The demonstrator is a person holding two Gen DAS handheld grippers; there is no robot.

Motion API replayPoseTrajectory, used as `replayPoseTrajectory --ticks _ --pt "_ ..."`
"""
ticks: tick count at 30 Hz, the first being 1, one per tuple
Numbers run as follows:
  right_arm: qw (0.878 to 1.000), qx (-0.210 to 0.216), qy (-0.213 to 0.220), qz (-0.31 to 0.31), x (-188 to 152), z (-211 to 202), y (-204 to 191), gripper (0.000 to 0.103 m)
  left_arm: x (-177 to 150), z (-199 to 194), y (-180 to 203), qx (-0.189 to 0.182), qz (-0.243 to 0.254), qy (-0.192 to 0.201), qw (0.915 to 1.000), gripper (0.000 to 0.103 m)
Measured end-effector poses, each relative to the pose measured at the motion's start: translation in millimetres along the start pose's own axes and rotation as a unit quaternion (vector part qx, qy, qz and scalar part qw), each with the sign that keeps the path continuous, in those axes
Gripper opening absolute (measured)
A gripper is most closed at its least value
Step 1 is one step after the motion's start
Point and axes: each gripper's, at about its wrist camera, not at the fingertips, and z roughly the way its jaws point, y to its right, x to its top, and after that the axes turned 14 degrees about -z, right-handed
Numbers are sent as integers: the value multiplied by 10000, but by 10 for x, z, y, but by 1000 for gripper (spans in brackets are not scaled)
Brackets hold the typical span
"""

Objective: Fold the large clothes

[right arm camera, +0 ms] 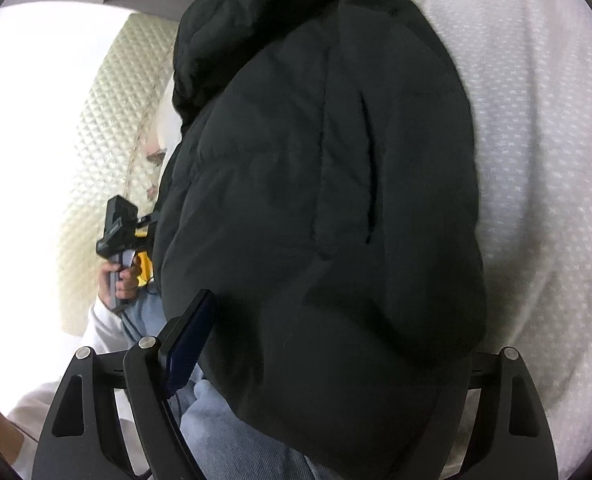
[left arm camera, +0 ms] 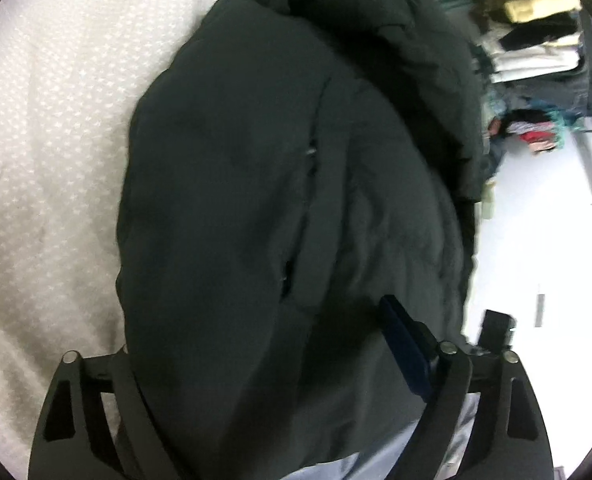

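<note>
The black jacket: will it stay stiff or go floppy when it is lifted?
Probably floppy: the jacket sags in soft puffy folds over the bed. Its quilted padding suggests it is bulky but light. The smooth fabric may slip.

One dark padded jacket [left arm camera: 280,184], one white bedspread [left arm camera: 48,128], two hand-held grippers (one per hand).

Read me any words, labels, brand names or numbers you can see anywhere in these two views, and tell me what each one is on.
None can be read in either view.
Black padded jacket: no logo or label shows on it.
White bed cover: woven pattern only, no text.
Folded clothes on the shelves: too blurred and small to show any print.
Left gripper handle: no marking can be made out.
</note>
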Motion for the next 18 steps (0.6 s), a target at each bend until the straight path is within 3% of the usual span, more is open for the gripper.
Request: replayPoseTrajectory --ticks 2,6,8,10,11,14,18 --pt "9996 30 40 -294 75 5 -156 79 -17 32 40 -363 86 -136 9992 73" --pt "9980 19 257 -585 178 -44 -339 69 -164 106 244 -575 510 -190 9969 70" --pt "9971 -39 440 -621 186 -106 -394 42 -171 84 240 -616 620 -171 9960 65" --pt "9961 -126 583 -654 197 -144 -442 21 -219 58 265 -740 673 -81 9950 57" --pt "9951 -198 655 -710 196 -175 -493 16 -232 42 261 -774 690 -48 9946 47" --pt "9911 -365 949 -855 190 -291 -655 9 -244 -109 255 -913 706 111 9933 21" --pt "9819 -595 1421 -1101 200 -484 -965 7 -308 -349 293 -1186 597 373 9905 7"
